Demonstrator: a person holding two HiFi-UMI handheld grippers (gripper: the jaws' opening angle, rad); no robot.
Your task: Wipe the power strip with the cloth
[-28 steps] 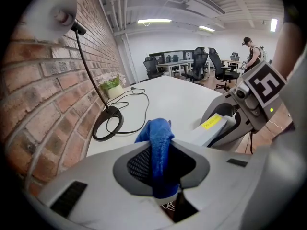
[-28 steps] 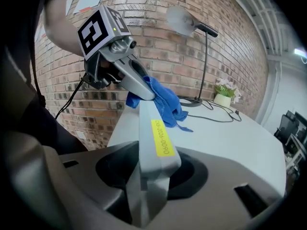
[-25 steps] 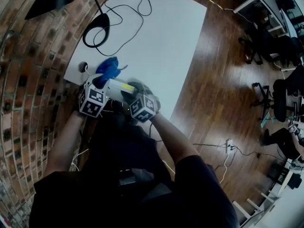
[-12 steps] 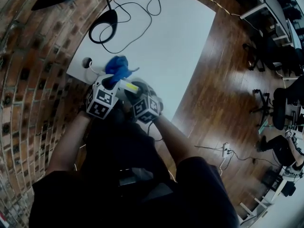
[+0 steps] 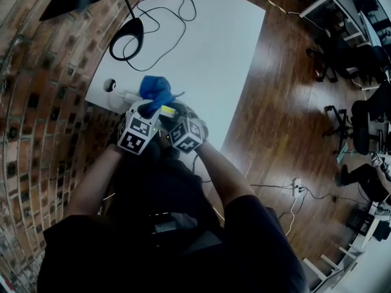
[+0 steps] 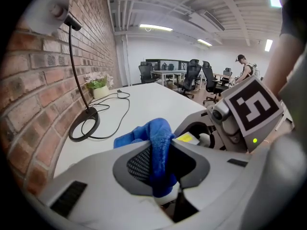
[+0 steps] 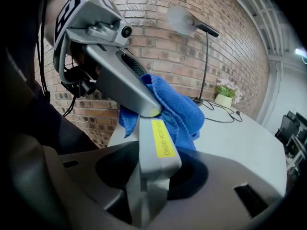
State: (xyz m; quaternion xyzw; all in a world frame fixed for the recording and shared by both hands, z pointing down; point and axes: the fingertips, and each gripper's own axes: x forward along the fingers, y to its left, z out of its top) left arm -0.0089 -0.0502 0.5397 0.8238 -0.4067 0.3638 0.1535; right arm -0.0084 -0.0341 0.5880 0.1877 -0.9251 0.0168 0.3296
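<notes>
We had the left gripper (image 6: 160,164) clamped on the blue cloth (image 6: 154,140), which lay over the power strip (image 7: 154,145). Our right gripper (image 7: 149,178) gripped the power strip's end at the white table's (image 5: 211,54) near edge.

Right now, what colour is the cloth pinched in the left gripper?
Blue: the cloth shows best in the left gripper view.

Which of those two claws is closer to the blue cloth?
Left. The left claw is clamped right on the blue cloth; the right claw grips the power strip, with that cloth draped just past its tips.
</notes>
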